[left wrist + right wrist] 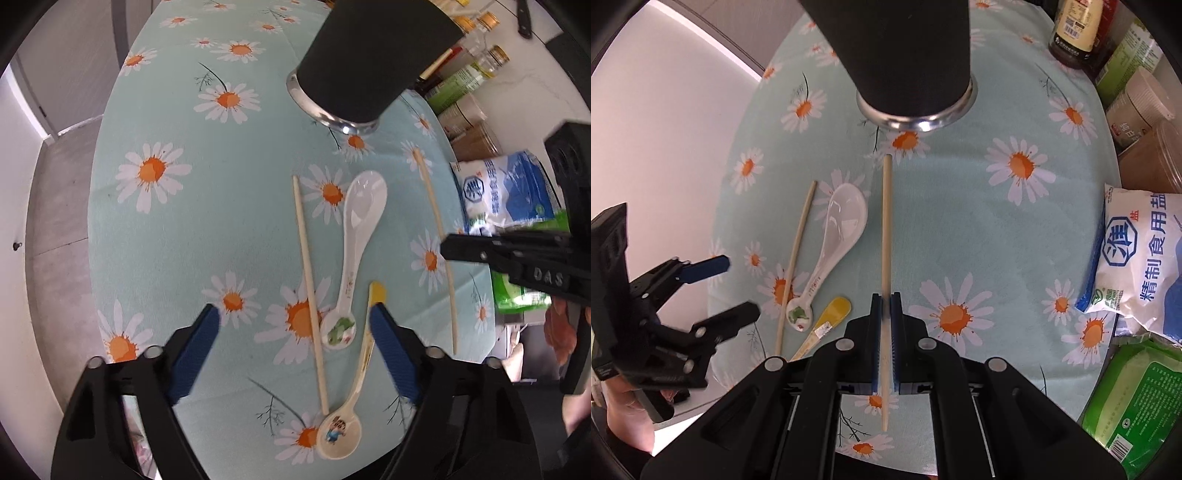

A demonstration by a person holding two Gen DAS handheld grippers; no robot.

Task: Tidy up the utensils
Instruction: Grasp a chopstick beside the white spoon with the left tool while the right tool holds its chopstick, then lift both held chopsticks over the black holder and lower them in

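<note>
A chopstick is clamped between the closed pads of the right gripper, apparently raised off the daisy tablecloth before the black utensil holder. The left gripper, jaws apart and nothing held, is poised above a second chopstick, a white spoon and a cream spoon.

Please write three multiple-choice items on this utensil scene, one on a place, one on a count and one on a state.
1. Where does the white spoon lie?
A. inside the black holder
B. on the tablecloth, beside a chopstick
C. on the salt bag

2. How many spoons lie on the tablecloth?
A. one
B. two
C. four

3. What is the right gripper doing?
A. standing open over nothing
B. clamping a spoon
C. clamping a chopstick

Answers:
1 B, it rests flat next to the loose chopstick.
2 B, the white one and the yellow-handled spoon.
3 C, its pads press on the held chopstick.
</note>
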